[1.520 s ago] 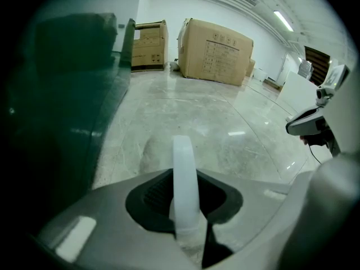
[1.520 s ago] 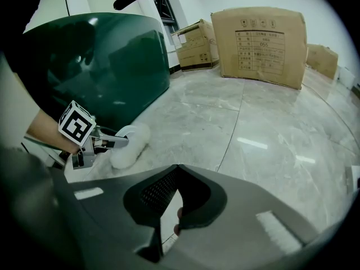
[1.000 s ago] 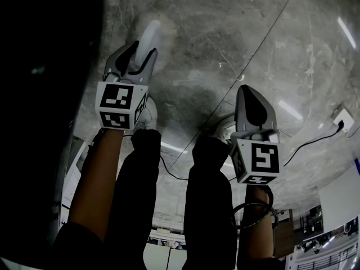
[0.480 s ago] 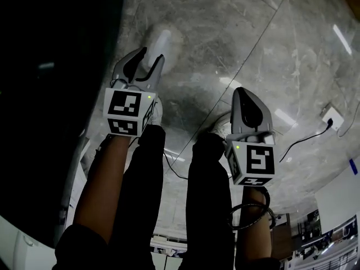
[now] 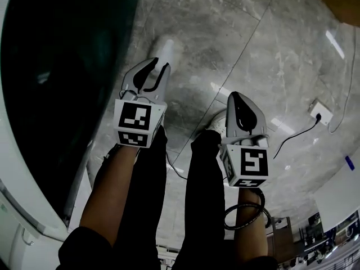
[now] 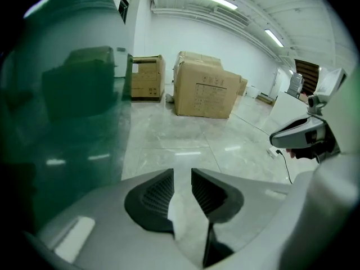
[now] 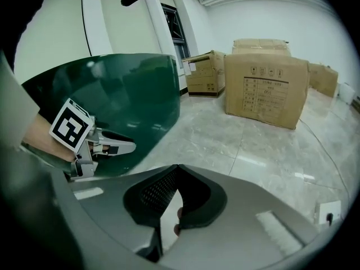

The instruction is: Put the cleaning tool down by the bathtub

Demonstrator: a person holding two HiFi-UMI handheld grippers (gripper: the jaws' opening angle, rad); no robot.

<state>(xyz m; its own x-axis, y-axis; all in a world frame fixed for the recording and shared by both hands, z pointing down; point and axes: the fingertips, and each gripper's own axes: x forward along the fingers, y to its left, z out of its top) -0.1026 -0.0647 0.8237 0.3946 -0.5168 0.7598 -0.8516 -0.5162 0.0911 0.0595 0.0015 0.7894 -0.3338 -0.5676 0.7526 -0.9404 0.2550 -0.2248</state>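
Glossy dark-green bathtub (image 5: 56,94) beside left tool (image 5: 159,65), narrowly parted, empty; right tool (image 5: 236,97) closed, empty.

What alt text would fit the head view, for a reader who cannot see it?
Seen steeply from above, a person in dark trousers holds two grippers over a grey marble floor, with a dark green bathtub at left. The left gripper has its jaws slightly apart, a blurred white shape past their tips; the right gripper has them together.
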